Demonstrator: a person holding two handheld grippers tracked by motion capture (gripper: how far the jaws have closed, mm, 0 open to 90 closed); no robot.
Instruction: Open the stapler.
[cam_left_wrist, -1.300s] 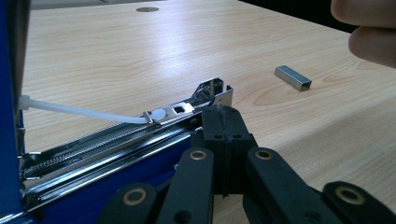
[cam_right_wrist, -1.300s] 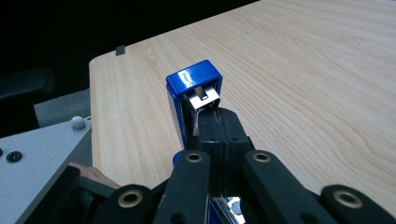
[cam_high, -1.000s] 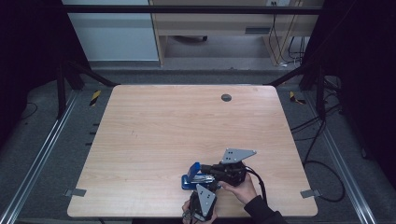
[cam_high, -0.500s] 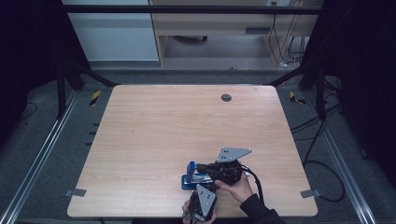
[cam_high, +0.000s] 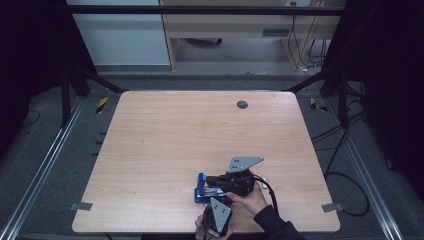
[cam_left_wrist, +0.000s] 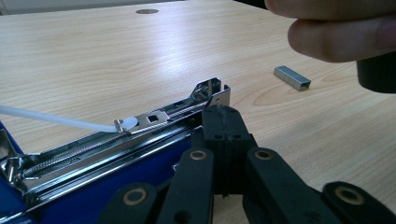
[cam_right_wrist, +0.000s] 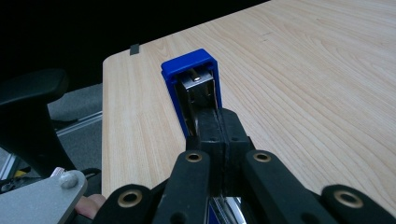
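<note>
Near the front edge of the table (cam_high: 150, 150), right of centre: we find a blue stapler (cam_high: 201, 189) lying opened, with both grippers bunched over it.
Stapler: its chrome magazine (cam_left_wrist: 140, 135) is exposed, spring and white pusher strip visible in the left gripper view; the blue body (cam_right_wrist: 189, 70) points toward the table's left edge in the right gripper view.
Left gripper (cam_left_wrist: 223, 116): its jaws are pressed together with no gap, tips resting against the front end of the magazine; we judge this steadies the stapler rather than grips it.
Right gripper (cam_right_wrist: 219, 126): its jaws are likewise brought fully together, lying along the top of the magazine channel, as if pressing it down or probing it; we see nothing pinched between them.
Staple strip (cam_left_wrist: 292, 77): a short grey block lies loose on the wood just beyond the stapler, apart from it, plausibly waiting to be loaded.
Right hand (cam_high: 250, 200): it holds its gripper low across the stapler.
Change from the earlier frames: we note the right gripper and its grey plate (cam_high: 243, 163) have drifted slightly toward the front edge; the stapler has barely shifted.
</note>
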